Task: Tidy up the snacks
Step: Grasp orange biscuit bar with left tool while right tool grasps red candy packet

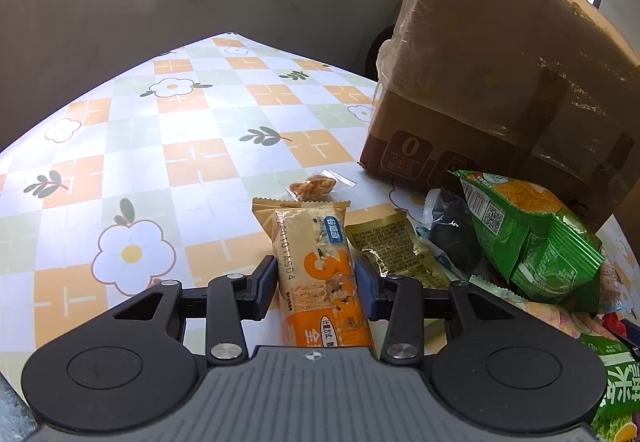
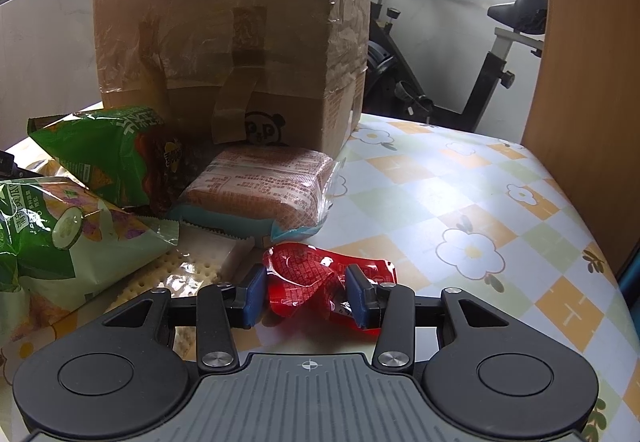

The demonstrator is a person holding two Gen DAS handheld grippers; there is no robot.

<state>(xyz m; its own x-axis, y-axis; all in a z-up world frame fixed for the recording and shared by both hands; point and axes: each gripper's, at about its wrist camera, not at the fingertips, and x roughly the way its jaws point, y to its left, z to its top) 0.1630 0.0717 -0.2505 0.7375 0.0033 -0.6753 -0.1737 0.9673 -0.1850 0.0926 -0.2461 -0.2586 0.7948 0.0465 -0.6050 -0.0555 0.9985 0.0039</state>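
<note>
Two grips: beside the cardboard box [image 1: 500, 82], the left gripper [image 1: 316, 278] pinches the orange wafer bar [image 1: 320, 274] mid-length, brittle inside; the right gripper [image 2: 306, 290] squeezes a red packet [image 2: 308, 282], soft and crinkly.

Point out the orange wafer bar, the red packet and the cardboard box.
Orange wafer bar [image 1: 320, 274], left wrist view, wrapper's middle.
Red packet [image 2: 308, 282], right wrist view, crumpled middle.
Cardboard box [image 2: 224, 42], right wrist view, taped front face.

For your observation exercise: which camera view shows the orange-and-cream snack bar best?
The left wrist view: the orange-and-cream snack bar lies lengthwise between the left gripper fingers, label readable. The right wrist view does not show it.
</note>
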